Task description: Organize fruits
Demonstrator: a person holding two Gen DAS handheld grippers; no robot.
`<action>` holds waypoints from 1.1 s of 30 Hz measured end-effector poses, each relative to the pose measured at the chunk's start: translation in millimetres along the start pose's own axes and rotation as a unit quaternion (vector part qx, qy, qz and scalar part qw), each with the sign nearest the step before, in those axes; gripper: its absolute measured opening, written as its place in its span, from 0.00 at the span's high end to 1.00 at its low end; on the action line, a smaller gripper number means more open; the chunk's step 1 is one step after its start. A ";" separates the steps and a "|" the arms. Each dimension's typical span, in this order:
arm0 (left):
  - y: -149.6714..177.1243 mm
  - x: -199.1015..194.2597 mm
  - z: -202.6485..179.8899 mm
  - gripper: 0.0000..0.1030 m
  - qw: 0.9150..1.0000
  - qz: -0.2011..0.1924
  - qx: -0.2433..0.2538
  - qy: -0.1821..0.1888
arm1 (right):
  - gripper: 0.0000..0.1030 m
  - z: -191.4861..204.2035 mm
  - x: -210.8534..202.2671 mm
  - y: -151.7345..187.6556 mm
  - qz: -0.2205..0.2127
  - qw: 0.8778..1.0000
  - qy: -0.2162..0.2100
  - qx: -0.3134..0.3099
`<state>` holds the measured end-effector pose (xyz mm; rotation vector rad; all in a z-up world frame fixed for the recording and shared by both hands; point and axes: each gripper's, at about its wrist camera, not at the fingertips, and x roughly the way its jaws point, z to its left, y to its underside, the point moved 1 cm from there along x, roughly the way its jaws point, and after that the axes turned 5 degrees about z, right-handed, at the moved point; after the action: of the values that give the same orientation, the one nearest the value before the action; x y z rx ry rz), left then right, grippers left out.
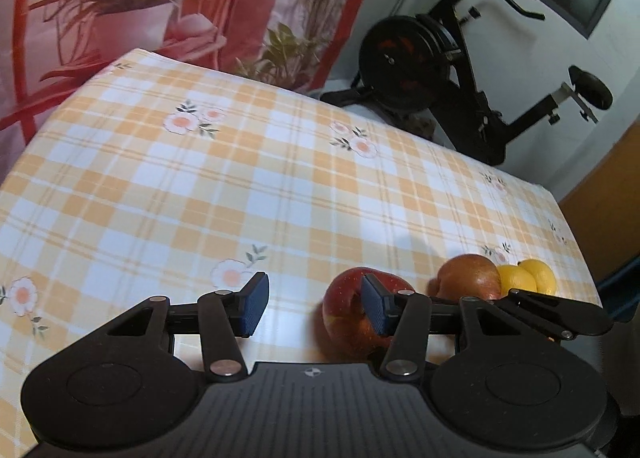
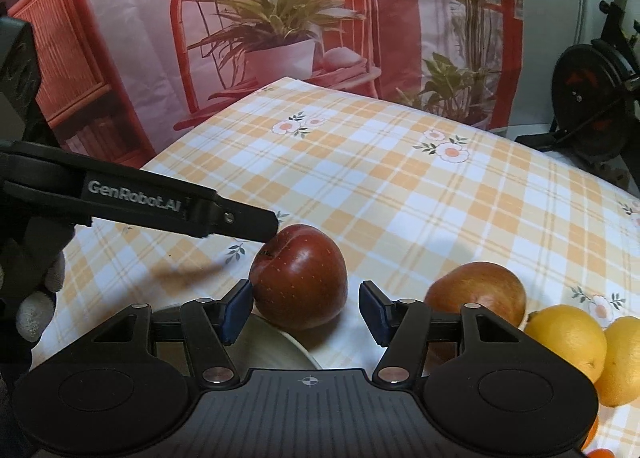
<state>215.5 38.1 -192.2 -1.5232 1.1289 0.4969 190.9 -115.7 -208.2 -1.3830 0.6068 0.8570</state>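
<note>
Table [image 2: 400, 185]: covered with an orange-and-white checked cloth with flower prints.
Left gripper [image 1: 316, 304]: jaws apart, nothing between the pads; its right pad sits in front of the red apple, contact cannot be told.
Right gripper [image 2: 306, 308]: jaws apart, gripping nothing; the red apple lies just beyond the gap.
Red apple [image 2: 300, 276]: on the table, near edge, stem end tilted left.
Second apple [image 2: 476, 290]: just right of the red apple, apart from it.
Lemons [image 2: 568, 338]: two, side by side, right of the second apple.
Plate [image 2: 272, 346]: pale rim below the right gripper's left pad.
Background: exercise bike [image 1: 460, 69], plant-print backdrop [image 2: 280, 17].
</note>
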 end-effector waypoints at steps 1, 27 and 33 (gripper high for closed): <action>-0.2 2.8 -1.7 0.48 1.000 0.004 0.002 0.001 | 0.47 -0.5 -0.8 0.4 -0.001 1.000 0.002 -0.001; -5.2 23.2 -13.1 0.53 0.997 0.024 -0.011 0.071 | 0.47 -10.0 9.4 7.6 -0.010 1.000 0.003 0.022; -3.5 14.4 -9.7 0.57 0.996 0.021 -0.014 0.080 | 0.47 -5.2 2.5 10.0 -0.024 0.999 -0.007 0.030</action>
<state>222.4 23.5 -199.1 -1.5877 1.2857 0.4260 184.7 -120.7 -216.7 -1.3306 0.5816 0.8026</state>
